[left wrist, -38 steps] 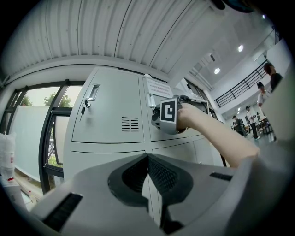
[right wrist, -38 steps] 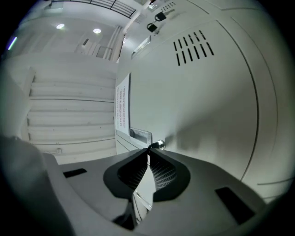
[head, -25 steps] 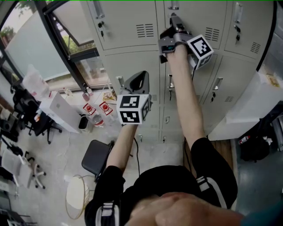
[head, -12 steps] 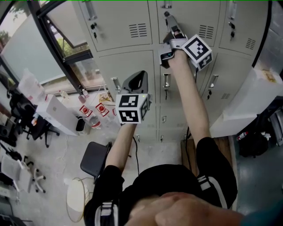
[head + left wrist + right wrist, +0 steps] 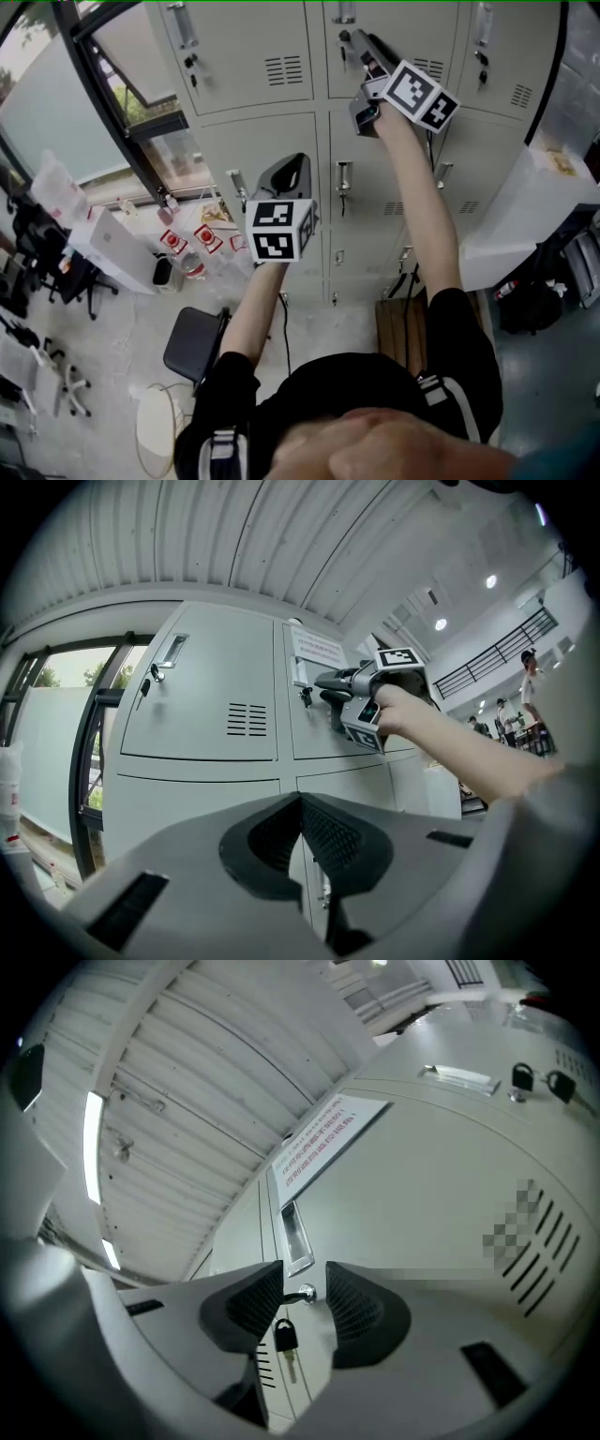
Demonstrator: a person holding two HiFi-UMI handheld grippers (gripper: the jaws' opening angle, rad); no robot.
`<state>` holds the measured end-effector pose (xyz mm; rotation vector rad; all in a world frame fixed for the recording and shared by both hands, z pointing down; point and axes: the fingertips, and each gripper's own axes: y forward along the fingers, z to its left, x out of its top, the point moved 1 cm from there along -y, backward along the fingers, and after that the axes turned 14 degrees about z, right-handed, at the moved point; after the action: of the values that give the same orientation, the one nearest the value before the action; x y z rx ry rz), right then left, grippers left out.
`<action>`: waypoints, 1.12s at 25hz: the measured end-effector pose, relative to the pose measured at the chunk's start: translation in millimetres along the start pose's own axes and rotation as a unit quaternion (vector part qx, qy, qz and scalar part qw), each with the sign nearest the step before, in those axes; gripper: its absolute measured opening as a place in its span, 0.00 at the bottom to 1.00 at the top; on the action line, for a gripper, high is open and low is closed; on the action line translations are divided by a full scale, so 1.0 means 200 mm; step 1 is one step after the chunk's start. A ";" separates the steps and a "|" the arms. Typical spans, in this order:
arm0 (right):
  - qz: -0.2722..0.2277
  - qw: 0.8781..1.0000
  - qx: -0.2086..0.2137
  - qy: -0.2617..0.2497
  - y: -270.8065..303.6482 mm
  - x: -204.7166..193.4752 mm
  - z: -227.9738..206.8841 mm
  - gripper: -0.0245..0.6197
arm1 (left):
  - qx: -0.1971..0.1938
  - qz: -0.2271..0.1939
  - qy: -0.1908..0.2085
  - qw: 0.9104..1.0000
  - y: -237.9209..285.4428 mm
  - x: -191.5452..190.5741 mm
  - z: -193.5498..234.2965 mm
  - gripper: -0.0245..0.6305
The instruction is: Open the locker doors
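Note:
Grey locker doors fill the wall ahead. My right gripper (image 5: 356, 42) is raised to the upper middle door (image 5: 422, 33), at its lock below the recessed handle (image 5: 295, 1237). Its jaws have just been opening and now stand open (image 5: 305, 1297). The chrome lock (image 5: 300, 1291) sits between the pads without touching them, and a black-headed key (image 5: 284, 1340) dangles from it. My left gripper (image 5: 296, 161) hangs level, short of the lower lockers, shut with nothing in it (image 5: 300, 803). All doors in view are closed.
The upper left locker door (image 5: 244, 47) has its own handle and keys. A paper label (image 5: 323, 1143) is stuck on the door beside the lock. A window (image 5: 56, 94) is at left, a chair (image 5: 192, 342) and a wooden bench (image 5: 403, 323) below, white boxes (image 5: 525, 216) at right.
The right gripper has rolled at the lock, its marker cube turning with it, and sits a little more to the right in the view. The left gripper stays where it was.

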<state>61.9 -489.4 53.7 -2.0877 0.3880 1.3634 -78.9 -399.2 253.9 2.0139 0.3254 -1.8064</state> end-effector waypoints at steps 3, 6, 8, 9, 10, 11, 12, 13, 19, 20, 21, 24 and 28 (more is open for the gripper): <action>0.013 0.999 -0.010 -0.042 0.01 0.03 0.00 0.25 | -0.001 0.002 -0.001 1.000 0.01 -0.01 -0.01 0.05; 0.030 0.996 -0.008 -0.082 0.04 0.05 0.02 0.25 | -0.002 0.000 0.000 1.000 0.01 -0.01 -0.01 0.05; 0.040 0.993 -0.007 -0.109 0.05 0.06 0.04 0.25 | -0.003 -0.001 0.002 1.000 0.02 -0.01 -0.02 0.05; 0.045 0.992 -0.007 -0.119 0.06 0.06 0.04 0.25 | -0.002 -0.001 0.002 1.000 0.02 -0.01 -0.01 0.05; 0.050 0.991 -0.005 -0.127 0.07 0.06 0.05 0.25 | -0.002 -0.002 0.002 1.000 0.02 -0.02 -0.01 0.05; 0.055 0.989 -0.004 -0.135 0.09 0.06 0.06 0.25 | 0.000 -0.002 0.001 1.000 0.02 -0.02 -0.01 0.05; 0.059 0.988 -0.003 -0.143 0.10 0.07 0.07 0.25 | 0.001 -0.002 0.000 1.000 0.01 -0.02 0.00 0.05; 0.062 0.986 -0.004 -0.154 0.11 0.07 0.07 0.25 | 0.002 -0.002 -0.001 1.000 0.01 -0.02 0.01 0.05; 0.075 0.962 -0.023 -0.260 0.17 0.08 0.12 0.24 | 0.007 -0.009 -0.006 1.000 0.02 -0.01 0.03 0.05; 0.076 0.960 -0.020 -0.268 0.18 0.08 0.13 0.24 | 0.007 -0.011 -0.006 1.000 0.02 0.00 0.03 0.05; 0.077 0.958 -0.017 -0.275 0.19 0.09 0.15 0.24 | 0.006 -0.012 -0.007 1.000 0.02 0.00 0.03 0.05; 0.083 0.954 -0.012 -0.287 0.21 0.09 0.17 0.24 | 0.003 -0.012 -0.010 1.000 0.03 -0.01 0.01 0.05; 0.093 0.951 -0.012 -0.294 0.24 0.10 0.19 0.24 | 0.005 -0.013 -0.013 1.000 0.03 -0.01 0.02 0.05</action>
<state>17.7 -500.5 9.8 -1.5812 0.3143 2.0199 -80.2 -406.9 257.1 1.9997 0.3380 -1.8521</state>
